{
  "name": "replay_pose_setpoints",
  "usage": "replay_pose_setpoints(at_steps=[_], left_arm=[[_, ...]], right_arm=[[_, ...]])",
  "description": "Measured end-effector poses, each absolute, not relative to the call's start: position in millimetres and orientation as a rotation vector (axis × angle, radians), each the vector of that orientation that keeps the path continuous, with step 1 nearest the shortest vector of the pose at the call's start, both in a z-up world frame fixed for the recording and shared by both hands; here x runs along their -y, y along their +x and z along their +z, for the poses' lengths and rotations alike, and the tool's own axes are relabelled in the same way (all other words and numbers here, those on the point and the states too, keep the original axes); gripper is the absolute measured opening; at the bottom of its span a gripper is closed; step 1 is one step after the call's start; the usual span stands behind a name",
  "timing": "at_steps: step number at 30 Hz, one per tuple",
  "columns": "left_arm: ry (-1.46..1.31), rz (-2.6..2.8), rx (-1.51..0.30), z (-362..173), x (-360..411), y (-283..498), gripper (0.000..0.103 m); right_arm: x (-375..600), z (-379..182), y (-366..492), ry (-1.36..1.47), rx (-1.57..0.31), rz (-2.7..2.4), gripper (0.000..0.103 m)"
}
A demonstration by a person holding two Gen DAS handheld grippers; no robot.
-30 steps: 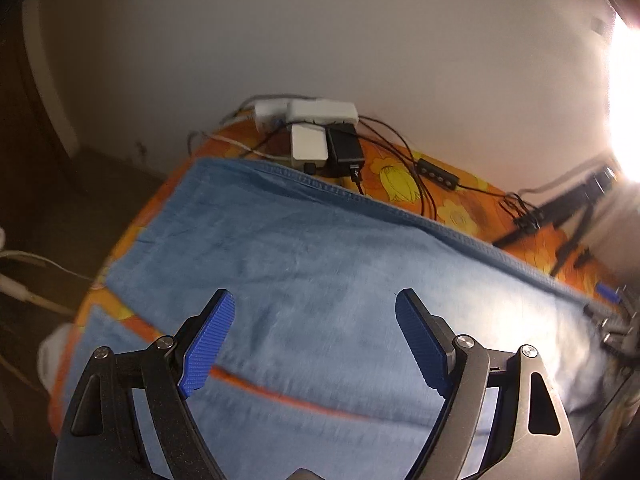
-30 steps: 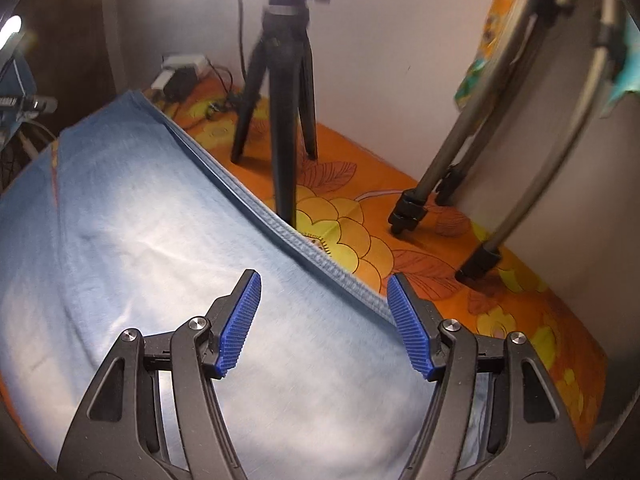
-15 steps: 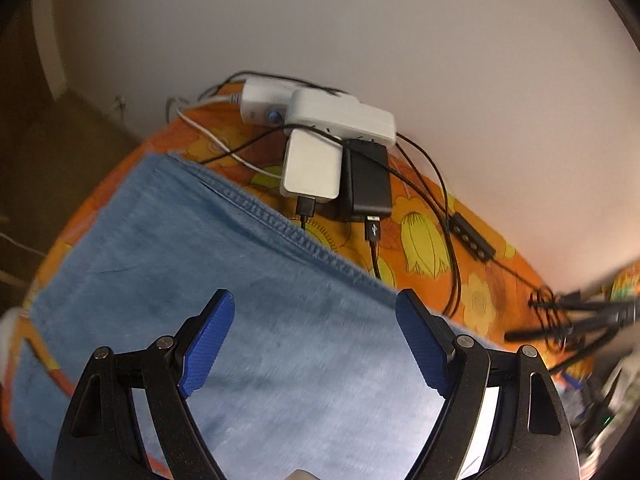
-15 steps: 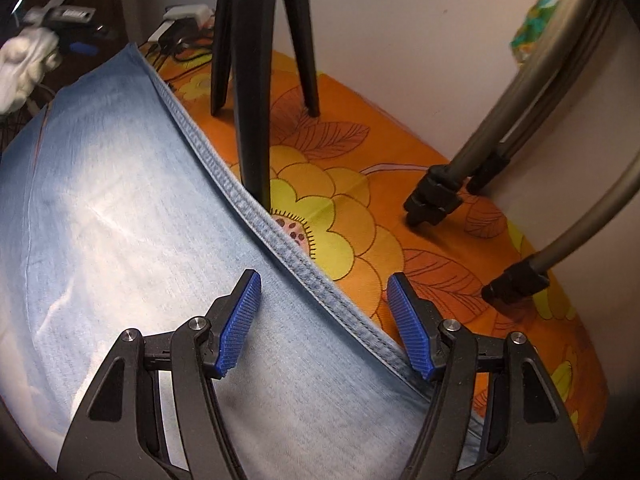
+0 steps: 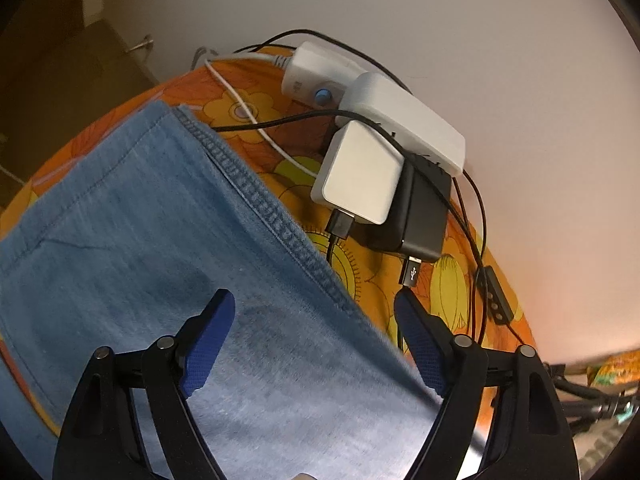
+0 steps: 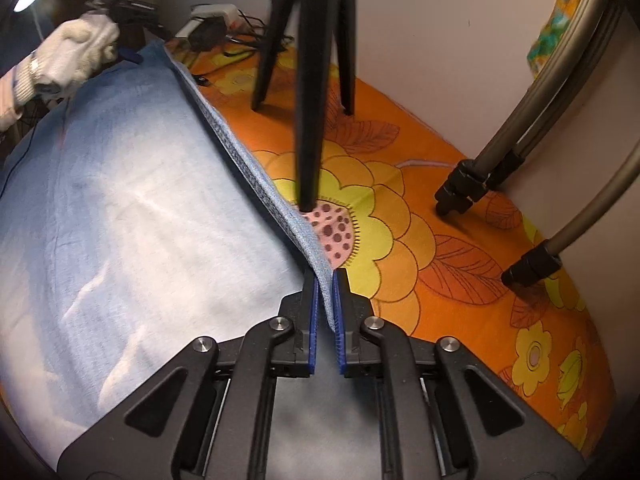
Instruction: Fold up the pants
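Light blue denim pants [image 5: 168,248] lie flat on an orange flowered cloth [image 5: 360,264]. My left gripper [image 5: 312,340] is open, its blue pads straddling the stitched side seam [image 5: 280,224] close above the fabric. In the right wrist view the pants [image 6: 132,220] spread to the left. My right gripper [image 6: 325,280] is shut on the pants' seam edge [image 6: 256,176], which is lifted slightly off the cloth.
White and black power adapters with a power strip [image 5: 384,160] and cables sit by the wall beyond the seam. A black tripod [image 6: 308,80] stands just past the right gripper, grey stand legs [image 6: 520,184] at right. A gloved hand [image 6: 68,56] is at far left.
My right gripper has shut on the seam edge; it was open half a second ago. My left gripper has moved closer to the seam and the adapters, still open.
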State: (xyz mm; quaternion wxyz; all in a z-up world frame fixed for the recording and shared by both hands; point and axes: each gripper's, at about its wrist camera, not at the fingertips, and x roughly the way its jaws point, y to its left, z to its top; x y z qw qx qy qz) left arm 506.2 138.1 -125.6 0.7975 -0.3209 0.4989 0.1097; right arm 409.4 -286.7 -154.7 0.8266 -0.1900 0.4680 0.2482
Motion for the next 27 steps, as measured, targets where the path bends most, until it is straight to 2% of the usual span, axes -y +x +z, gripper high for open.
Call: replay_pose_setpoints(at_steps=[2, 3, 5, 6, 7, 9, 13, 27], left_arm=[[-0.699, 0.256, -1.072, -130, -137, 507, 0.068], [-0.703, 0.264, -1.071, -132, -136, 508, 0.058], [-0.681, 0.281, -1.054, -131, -133, 507, 0.05], [-0.672, 0.285, -1.051, -132, -132, 506, 0.043], [-0.66, 0.294, -1.045, -132, -131, 506, 0.028], [-0.664, 0.294, -1.045, -134, -131, 505, 0.009], [-0.641, 0.288, -0.993, -125, -133, 500, 0.004], [-0.591, 0.182, -0.861, -54, -141, 431, 0.003]], right_arm=[[284, -149, 400, -0.424, -0.97, 0.523, 0.006], [283, -146, 398, -0.436, -0.961, 0.519, 0.006], [280, -143, 390, -0.456, -0.942, 0.508, 0.005], [280, -141, 387, -0.459, -0.931, 0.504, 0.005], [280, -140, 385, -0.46, -0.923, 0.5, 0.005], [280, -135, 381, -0.461, -0.907, 0.49, 0.005], [275, -132, 373, -0.466, -0.888, 0.47, 0.005], [263, -86, 333, -0.465, -0.852, 0.458, 0.003]])
